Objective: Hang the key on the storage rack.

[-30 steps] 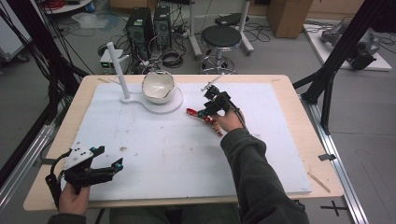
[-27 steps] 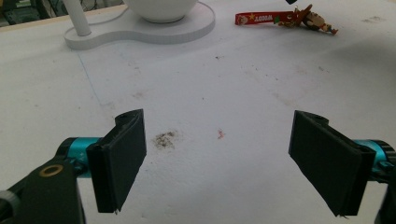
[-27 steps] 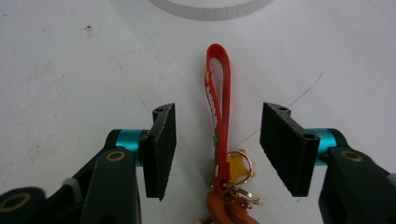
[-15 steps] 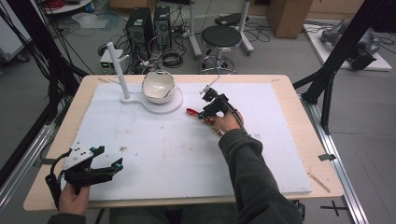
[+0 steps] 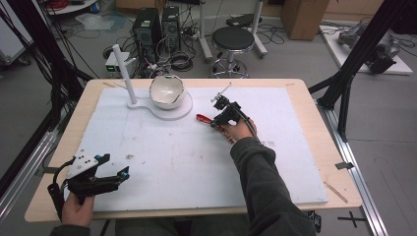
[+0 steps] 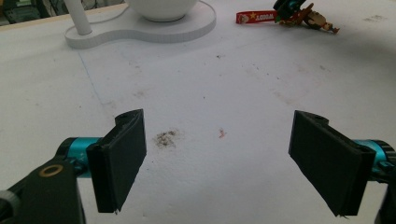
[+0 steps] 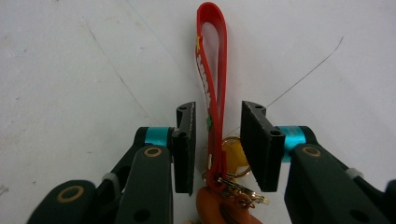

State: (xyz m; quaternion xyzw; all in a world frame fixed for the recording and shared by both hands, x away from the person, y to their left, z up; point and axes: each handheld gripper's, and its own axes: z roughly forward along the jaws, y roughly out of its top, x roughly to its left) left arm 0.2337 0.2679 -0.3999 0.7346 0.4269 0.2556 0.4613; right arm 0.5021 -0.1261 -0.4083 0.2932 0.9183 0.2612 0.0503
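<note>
One red keychain strap (image 7: pixel 212 88) lies on the white mat (image 5: pixel 196 162), right of the bowl stand (image 5: pixel 167 109), with a gold ring and small figure at its near end. It reads "WOODY" in the left gripper view. My right gripper (image 7: pixel 217 144) points down over it, arm stretched forward; its jaws have just been closing and straddle the strap, gaps still showing on both sides. My left gripper (image 6: pixel 217 163) sits low near the table's front-left corner, jaws wide apart, nothing between. One white bowl (image 5: pixel 166 91), one post (image 5: pixel 123 69).
</note>
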